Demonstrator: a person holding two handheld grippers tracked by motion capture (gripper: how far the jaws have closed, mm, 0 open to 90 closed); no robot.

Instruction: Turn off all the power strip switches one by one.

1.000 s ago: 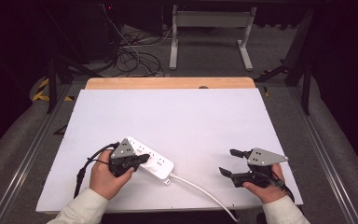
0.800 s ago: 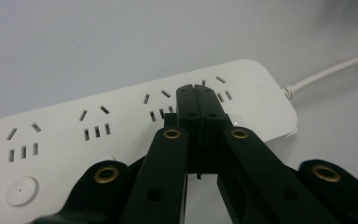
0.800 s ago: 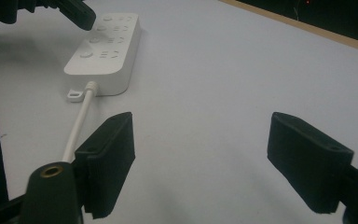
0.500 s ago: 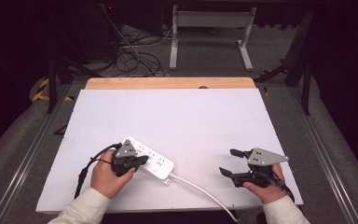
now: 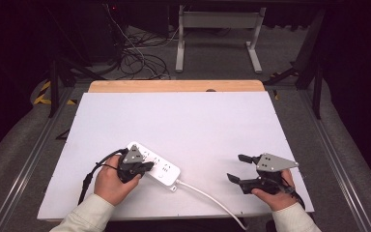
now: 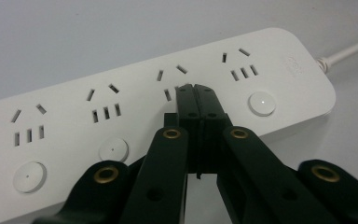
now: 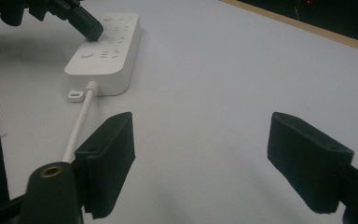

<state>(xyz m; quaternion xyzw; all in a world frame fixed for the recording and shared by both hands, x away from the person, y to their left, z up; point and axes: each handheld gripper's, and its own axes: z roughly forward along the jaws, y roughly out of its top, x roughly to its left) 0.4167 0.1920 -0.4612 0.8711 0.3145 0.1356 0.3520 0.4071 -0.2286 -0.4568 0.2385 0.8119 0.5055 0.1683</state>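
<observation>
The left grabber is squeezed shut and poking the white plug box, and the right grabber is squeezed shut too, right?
Not quite. The left gripper is shut, tips on the power strip, but the right gripper is open: the right gripper view shows its jaws wide apart over bare table.

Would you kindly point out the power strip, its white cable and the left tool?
power strip (image 6: 135,100): left gripper view, top face.
white cable (image 5: 203,192): high view, mid-length.
left tool (image 6: 196,88): left gripper view, closed tips.

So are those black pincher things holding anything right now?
No. The left gripper is shut with nothing between its jaws, its tips down on the top of the white power strip. The right gripper is open over the bare table.
</observation>
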